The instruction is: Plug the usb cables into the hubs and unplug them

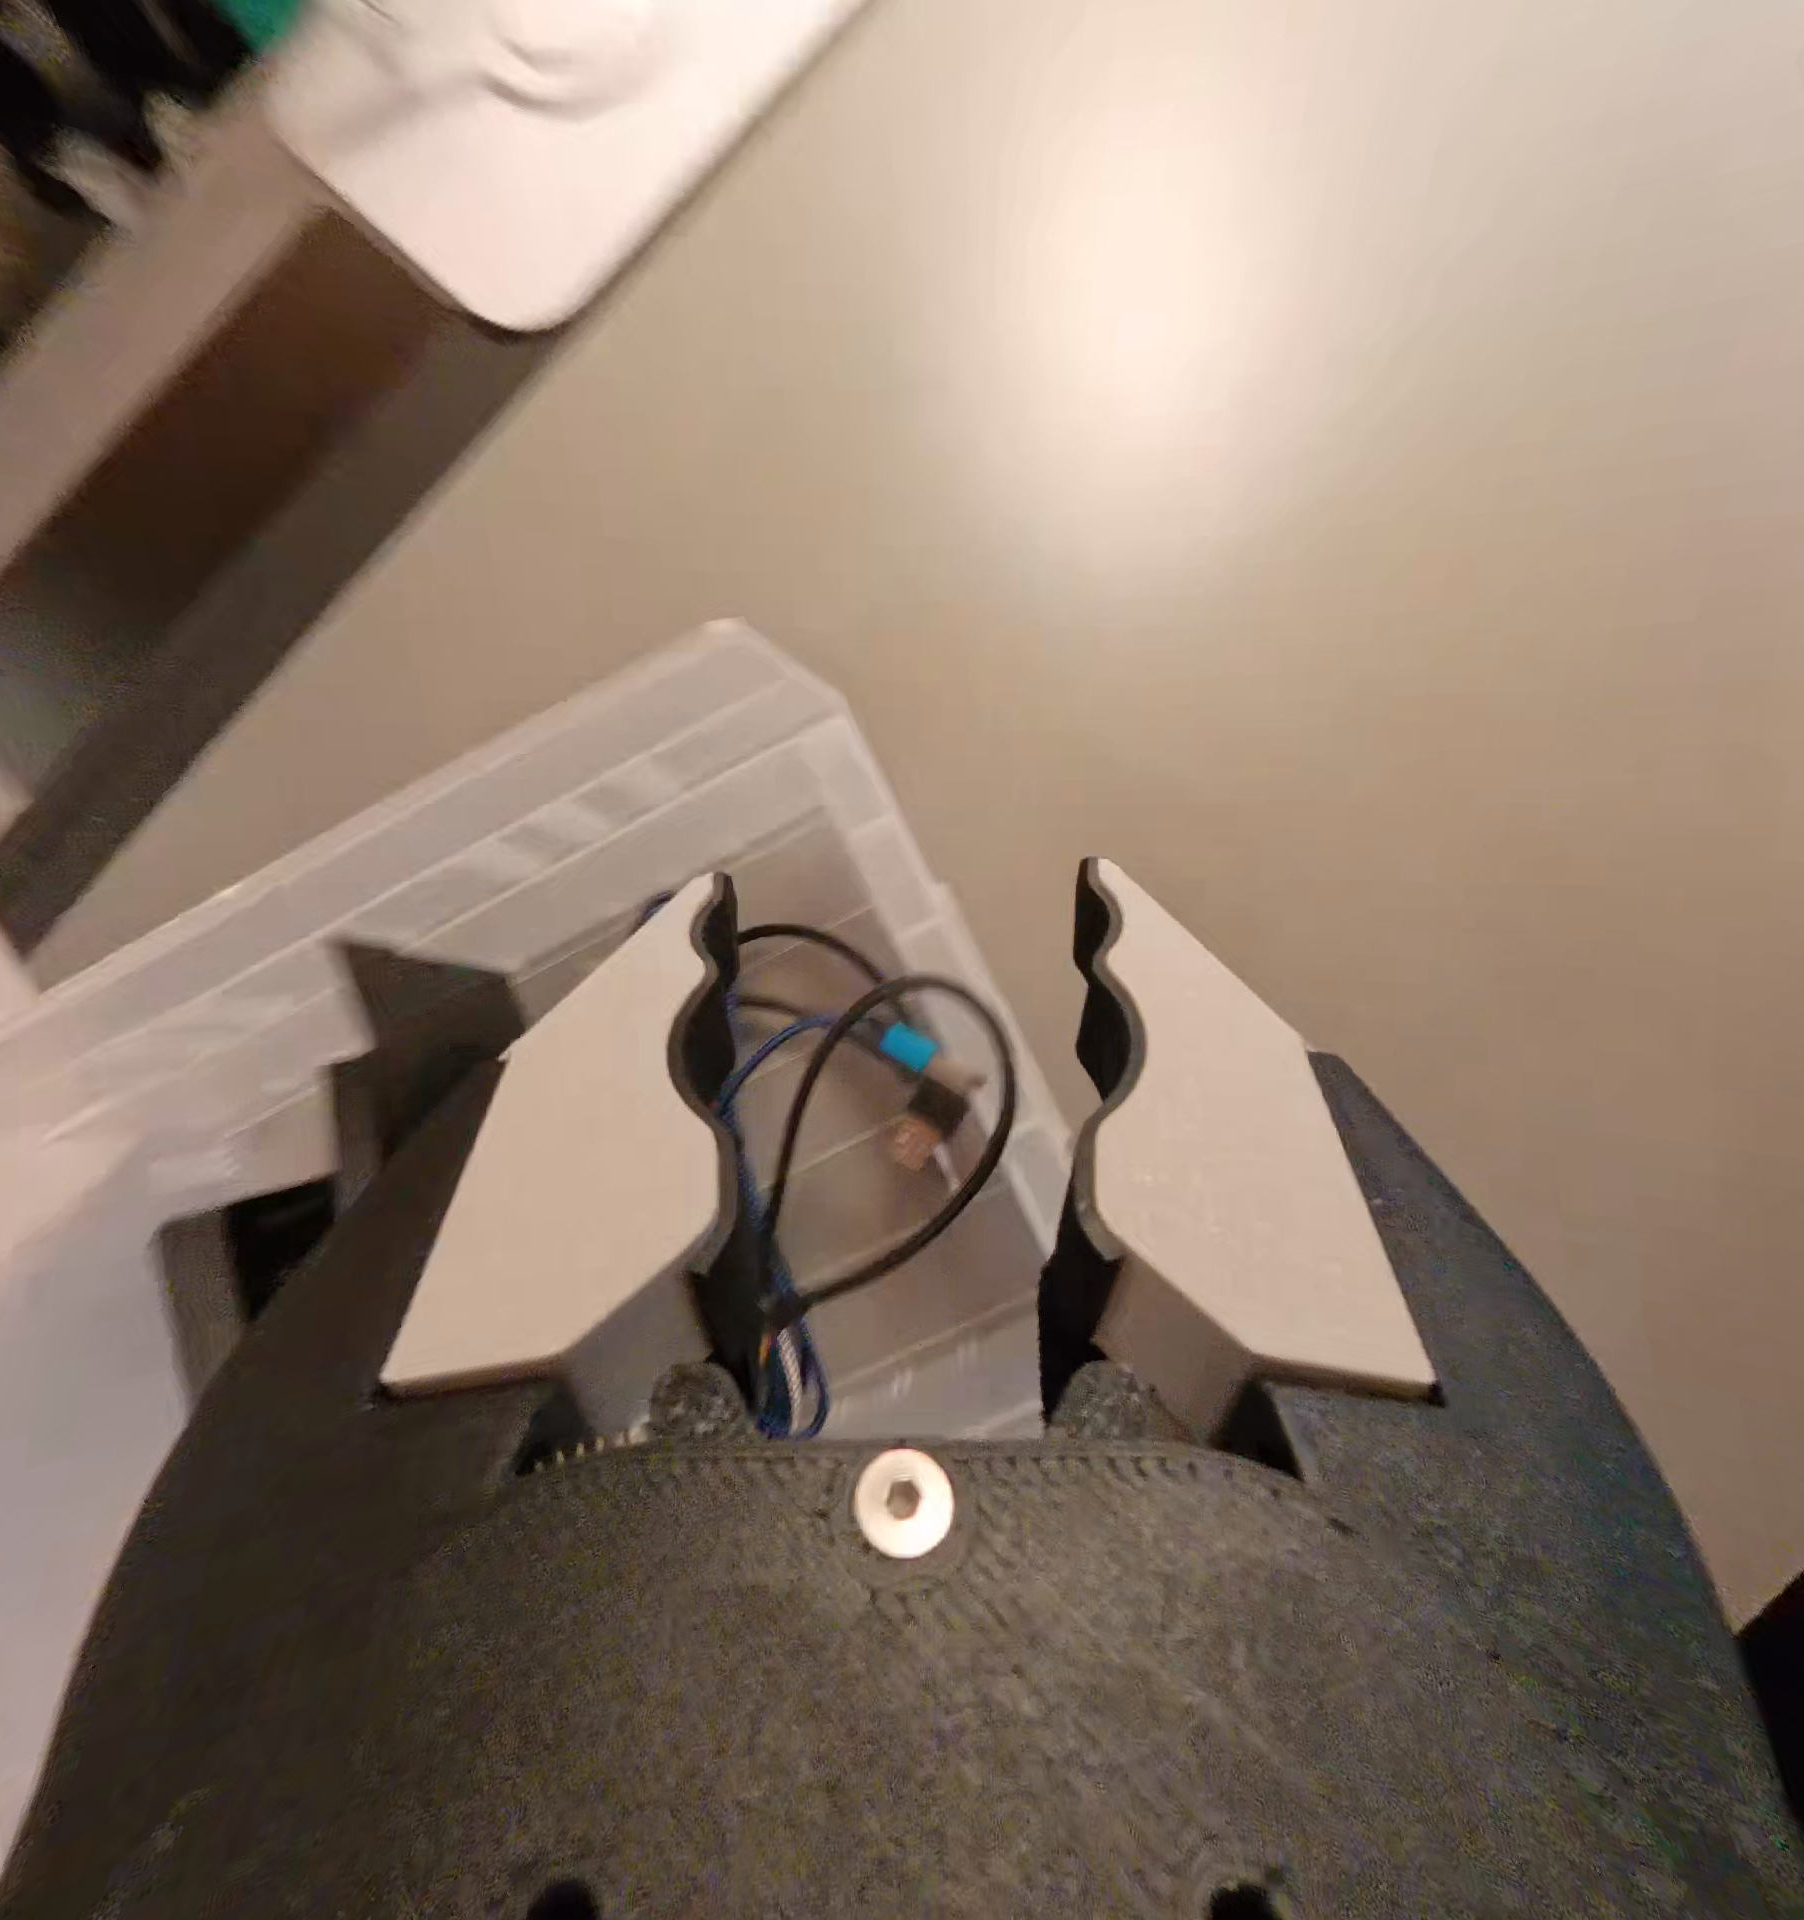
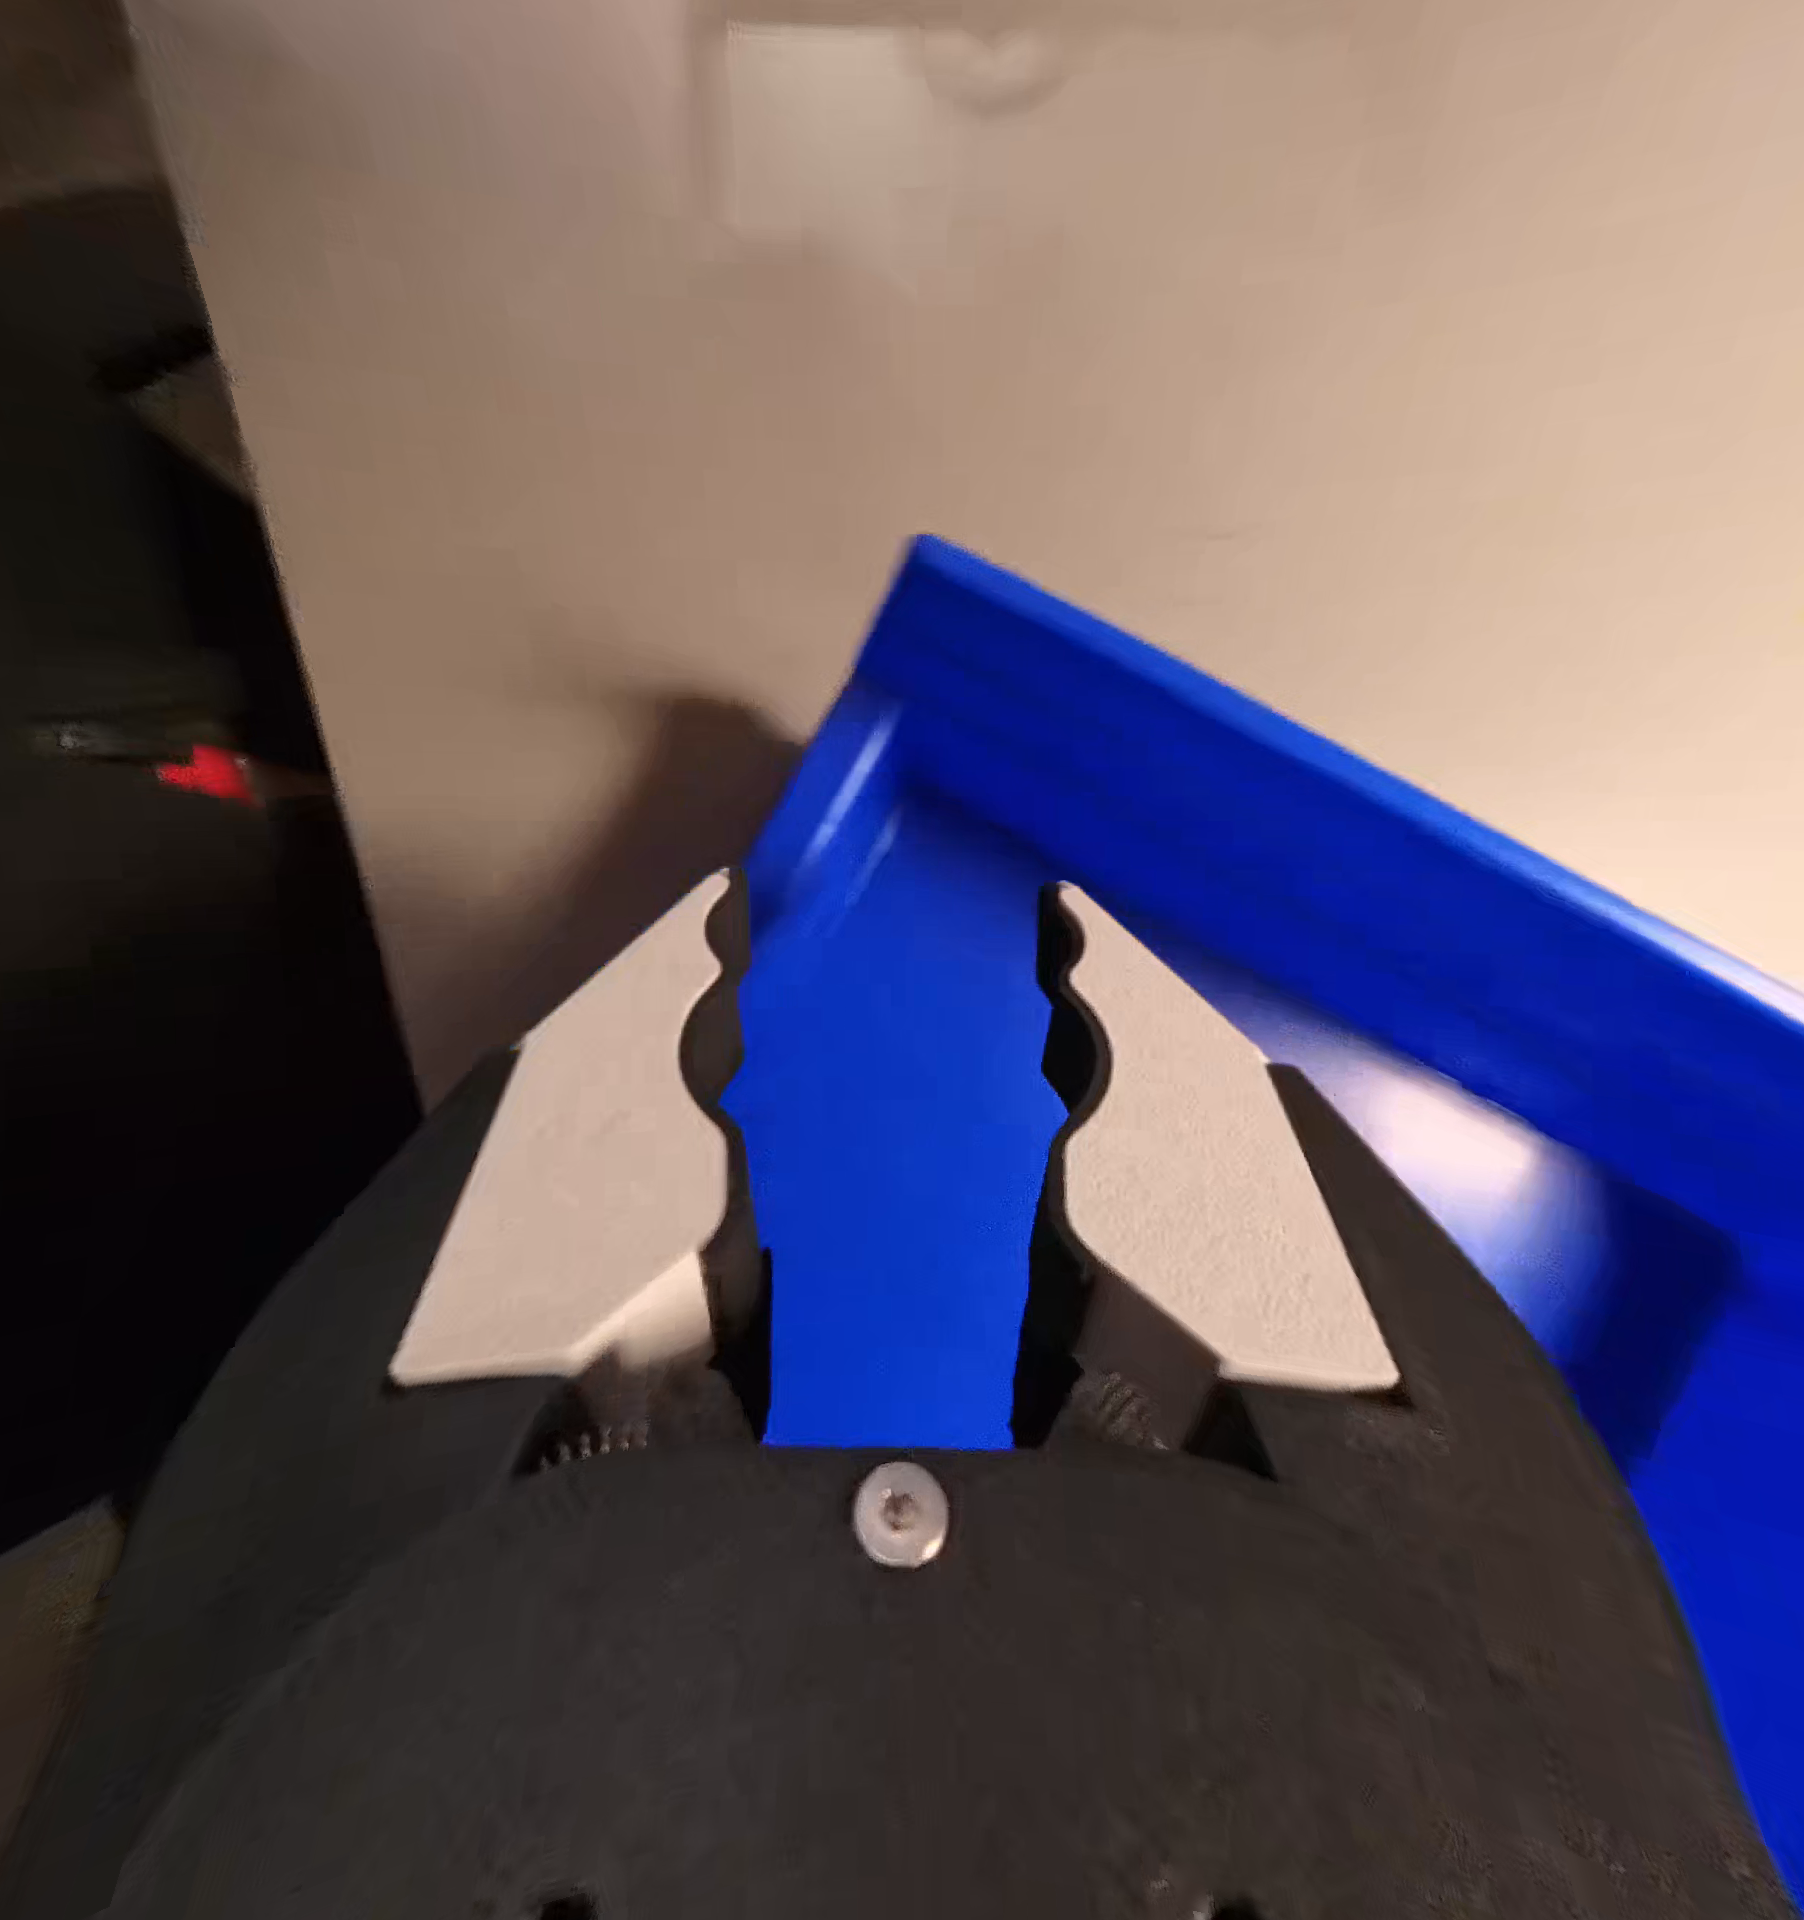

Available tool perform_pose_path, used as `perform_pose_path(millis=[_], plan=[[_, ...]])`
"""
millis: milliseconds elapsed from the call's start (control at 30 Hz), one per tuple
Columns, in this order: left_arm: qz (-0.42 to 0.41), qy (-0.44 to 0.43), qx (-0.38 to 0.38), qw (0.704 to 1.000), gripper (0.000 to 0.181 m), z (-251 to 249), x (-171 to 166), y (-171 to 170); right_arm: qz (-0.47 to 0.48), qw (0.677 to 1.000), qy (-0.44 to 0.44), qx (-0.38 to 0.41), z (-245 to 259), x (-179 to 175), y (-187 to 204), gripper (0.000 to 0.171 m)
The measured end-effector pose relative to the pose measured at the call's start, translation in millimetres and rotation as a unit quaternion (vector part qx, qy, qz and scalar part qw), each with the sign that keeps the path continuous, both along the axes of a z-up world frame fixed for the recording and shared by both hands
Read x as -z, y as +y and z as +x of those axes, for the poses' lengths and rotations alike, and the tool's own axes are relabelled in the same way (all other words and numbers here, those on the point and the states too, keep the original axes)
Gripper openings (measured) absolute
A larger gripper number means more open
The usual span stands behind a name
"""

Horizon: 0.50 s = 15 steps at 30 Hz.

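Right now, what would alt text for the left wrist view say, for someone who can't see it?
An open gripper hangs above a clear bin holding tangled black and blue cables, nothing between its fingers. The bin sits on a beige table; the picture is slightly blurred.

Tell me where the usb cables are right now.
In the left wrist view, the usb cables lie tangled inside a clear plastic bin on the tan table, just beyond the open left gripper.
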<state>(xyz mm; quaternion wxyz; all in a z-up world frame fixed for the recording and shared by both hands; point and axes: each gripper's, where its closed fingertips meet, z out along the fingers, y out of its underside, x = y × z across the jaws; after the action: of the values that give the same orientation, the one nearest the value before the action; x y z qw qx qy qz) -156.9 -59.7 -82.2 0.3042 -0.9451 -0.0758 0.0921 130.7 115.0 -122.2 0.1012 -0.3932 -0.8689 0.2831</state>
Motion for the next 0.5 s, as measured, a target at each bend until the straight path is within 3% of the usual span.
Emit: perform_pose_path(millis=[67, 167, 233, 300, 400, 500], plan=[[-0.079, 0.012, 0.01, 0.997, 0.069, 1.3, 39.1, 17.8, 0.025, 0.999, -0.026, -0.023, 6.7, 21.8, -14.2, 0.056], [-0.192, 0.068, -0.012, 0.979, 0.058, -21.2, 82.0, 12.5, 0.057, 0.996, -0.055, -0.047, 19.0, 46.9, -19.7, 0.046], [-0.202, 0.06, 0.001, 0.977, 0.034, -19.3, 92.3, 10.0, 0.055, 0.995, -0.06, -0.055, 26.8, 49.2, -20.5, 0.032], [-0.2, 0.056, 0.016, 0.978, 0.033, -14.5, 91.8, 2.1, 0.082, 0.993, -0.056, -0.065, 34.6, 49.1, -9.0, 0.03], [-0.242, 0.042, 0.048, 0.968, 0.032, -0.1, 92.2, -31.6, 0.143, 0.986, -0.059, -0.061, 45.8, 48.9, 24.1, 0.027], [-0.316, 0.022, 0.044, 0.948, 0.03, 10.1, 92.9, -88.8, 0.199, 0.978, -0.059, -0.017, 53.8, 47.1, 64.4, 0.027]])
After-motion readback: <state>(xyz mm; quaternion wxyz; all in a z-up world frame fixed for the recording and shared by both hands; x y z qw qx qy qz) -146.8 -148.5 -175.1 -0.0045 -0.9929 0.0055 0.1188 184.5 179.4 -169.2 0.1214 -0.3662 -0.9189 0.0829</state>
